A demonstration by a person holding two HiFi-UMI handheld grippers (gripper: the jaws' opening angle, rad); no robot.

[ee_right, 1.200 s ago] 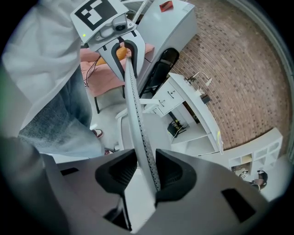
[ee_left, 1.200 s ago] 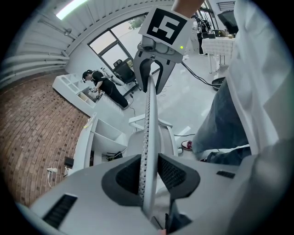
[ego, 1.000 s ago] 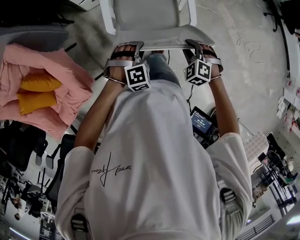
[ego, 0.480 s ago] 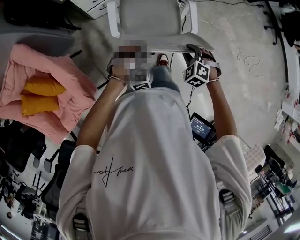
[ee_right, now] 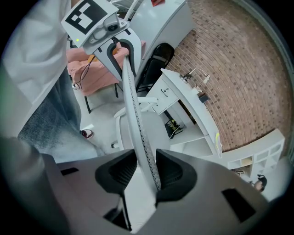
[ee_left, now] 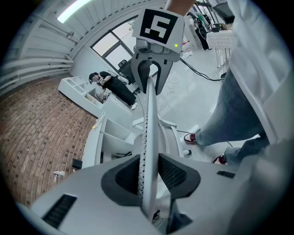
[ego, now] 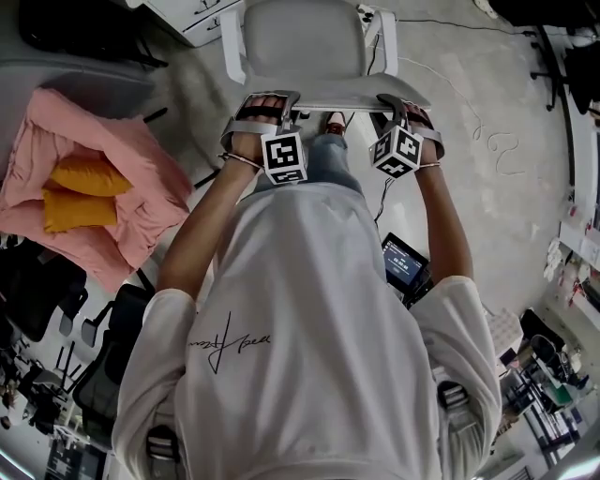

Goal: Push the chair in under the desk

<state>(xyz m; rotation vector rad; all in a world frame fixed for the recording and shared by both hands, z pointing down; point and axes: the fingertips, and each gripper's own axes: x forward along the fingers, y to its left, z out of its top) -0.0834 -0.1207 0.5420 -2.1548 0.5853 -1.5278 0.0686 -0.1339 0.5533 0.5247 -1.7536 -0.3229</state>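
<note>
The white mesh chair's seat (ego: 300,37) shows at the top of the head view, and its backrest's top rim (ego: 328,97) runs across in front of the person. My left gripper (ego: 277,101) is shut on the rim's left part, my right gripper (ego: 392,101) on its right part. In the left gripper view the rim (ee_left: 149,119) passes between my pads (ee_left: 148,176) and runs up to the other gripper. The right gripper view shows the same rim (ee_right: 131,105) clamped in my jaws (ee_right: 140,174). The white desk (ego: 202,19) lies beyond the chair.
A pink cloth with two orange cushions (ego: 89,187) lies at the left. Black office chairs (ego: 56,300) crowd the lower left. A small screen device (ego: 401,262) and a thin cable (ego: 506,150) are on the floor at the right. A brick wall (ee_right: 239,69) backs the desk (ee_right: 183,98).
The floor marks and pink cloth have slid down the head view. The person, both grippers and the chair have advanced toward the desk. Both grips are unchanged.
</note>
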